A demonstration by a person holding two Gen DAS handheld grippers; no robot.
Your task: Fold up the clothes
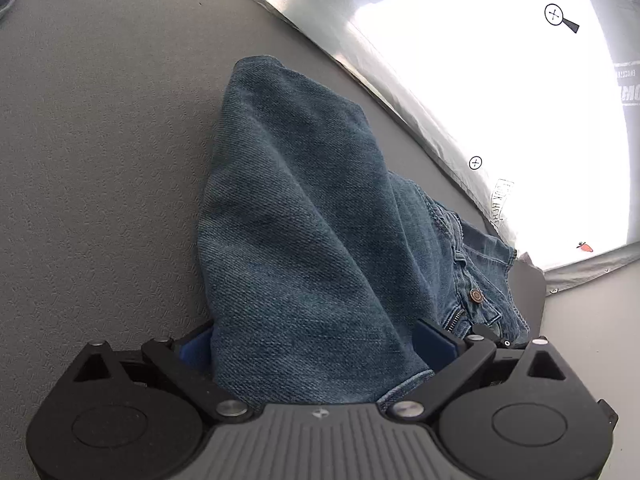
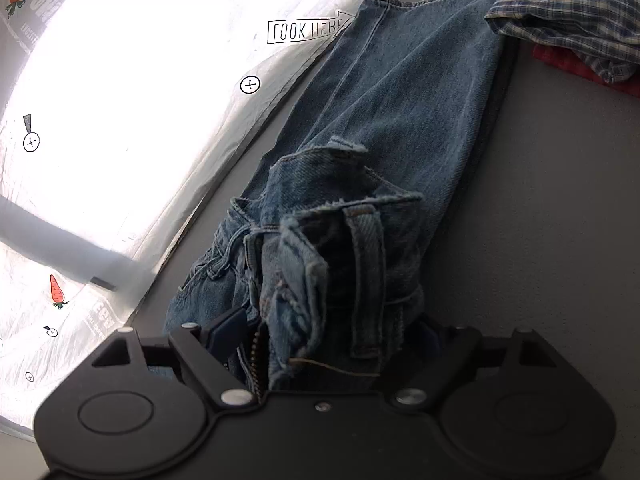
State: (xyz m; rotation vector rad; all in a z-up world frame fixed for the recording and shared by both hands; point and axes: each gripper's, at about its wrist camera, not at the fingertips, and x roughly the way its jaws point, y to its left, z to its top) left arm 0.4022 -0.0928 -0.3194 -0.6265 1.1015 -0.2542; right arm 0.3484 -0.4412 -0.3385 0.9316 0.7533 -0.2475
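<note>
Lying on the grey table (image 2: 560, 200) beside the white sheet (image 2: 120, 100), the jeans (image 2: 400, 100) look heavy, thick and limp, likely to sag between holds. A plaid shirt (image 2: 580, 12) sits beyond their hem. Left gripper (image 1: 316, 344) is clamped on a leg's hem, right gripper (image 2: 328, 340) on the waistband; seams grip best.

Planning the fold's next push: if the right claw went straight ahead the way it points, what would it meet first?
The jeans it already grips; beyond them, probably the plaid shirt, though depth is unclear.
</note>
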